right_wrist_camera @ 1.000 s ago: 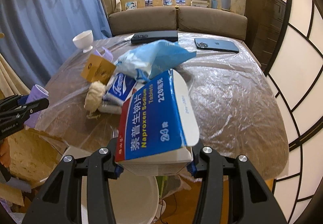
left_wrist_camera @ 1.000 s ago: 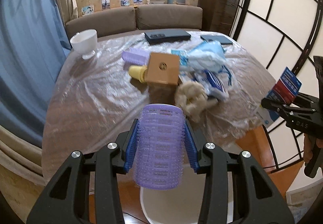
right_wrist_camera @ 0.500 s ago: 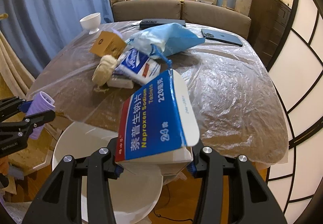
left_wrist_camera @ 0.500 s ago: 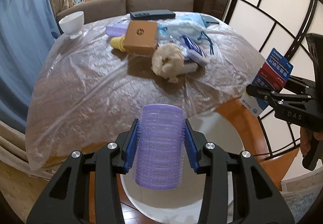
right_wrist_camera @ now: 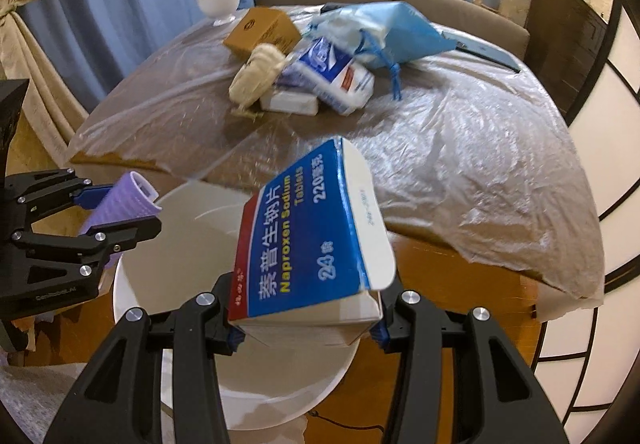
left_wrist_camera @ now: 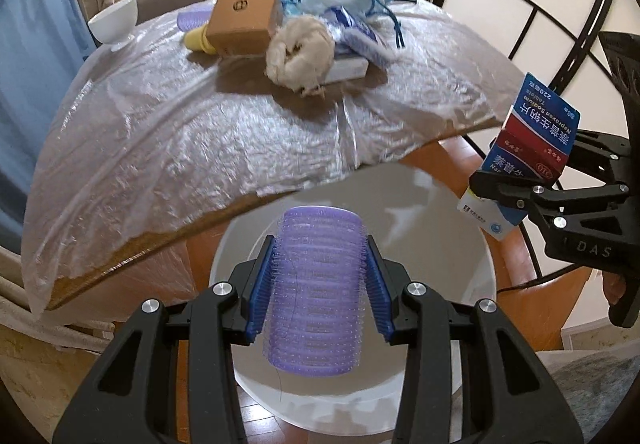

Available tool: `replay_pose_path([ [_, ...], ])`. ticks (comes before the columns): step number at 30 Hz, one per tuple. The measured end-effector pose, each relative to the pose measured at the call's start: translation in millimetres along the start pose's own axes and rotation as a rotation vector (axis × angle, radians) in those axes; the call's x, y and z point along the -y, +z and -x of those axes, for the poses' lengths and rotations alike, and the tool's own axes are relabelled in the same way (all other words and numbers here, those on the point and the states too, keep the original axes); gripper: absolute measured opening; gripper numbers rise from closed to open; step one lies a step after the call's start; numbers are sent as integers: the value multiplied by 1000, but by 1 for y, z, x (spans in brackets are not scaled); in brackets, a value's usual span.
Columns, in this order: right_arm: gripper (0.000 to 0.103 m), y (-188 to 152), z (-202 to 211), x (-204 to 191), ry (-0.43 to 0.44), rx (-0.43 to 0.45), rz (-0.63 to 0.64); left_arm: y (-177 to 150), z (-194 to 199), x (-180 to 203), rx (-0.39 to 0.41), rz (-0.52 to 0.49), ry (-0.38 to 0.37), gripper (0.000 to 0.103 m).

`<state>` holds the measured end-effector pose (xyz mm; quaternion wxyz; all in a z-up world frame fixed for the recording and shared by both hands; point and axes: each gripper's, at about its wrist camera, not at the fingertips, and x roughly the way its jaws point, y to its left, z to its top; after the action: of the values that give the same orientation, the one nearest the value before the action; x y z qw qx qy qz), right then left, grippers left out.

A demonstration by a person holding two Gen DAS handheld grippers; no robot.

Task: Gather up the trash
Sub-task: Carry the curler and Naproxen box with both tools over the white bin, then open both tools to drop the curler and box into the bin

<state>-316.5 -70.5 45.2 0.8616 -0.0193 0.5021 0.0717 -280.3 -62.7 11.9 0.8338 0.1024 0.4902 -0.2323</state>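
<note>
Both my tongs have dropped off the table edge and now hang over the white bin [left_wrist_camera: 432, 228]. My left gripper [left_wrist_camera: 316, 298] stays clamped on the purple hair roller [left_wrist_camera: 316, 296]; my right gripper [right_wrist_camera: 306, 318] stays clamped on the medicine box [right_wrist_camera: 308, 240]. At 12 o'clock, the leftover trash pile [left_wrist_camera: 300, 44] sits on the plastic-covered table [left_wrist_camera: 160, 132].
</note>
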Motion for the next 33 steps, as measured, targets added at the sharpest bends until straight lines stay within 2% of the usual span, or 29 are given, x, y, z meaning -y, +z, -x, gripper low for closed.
replay_pose_path([
  [33, 46, -27, -73, -13, 21, -130, 29, -20, -59, 7, -129, -74, 72, 44],
])
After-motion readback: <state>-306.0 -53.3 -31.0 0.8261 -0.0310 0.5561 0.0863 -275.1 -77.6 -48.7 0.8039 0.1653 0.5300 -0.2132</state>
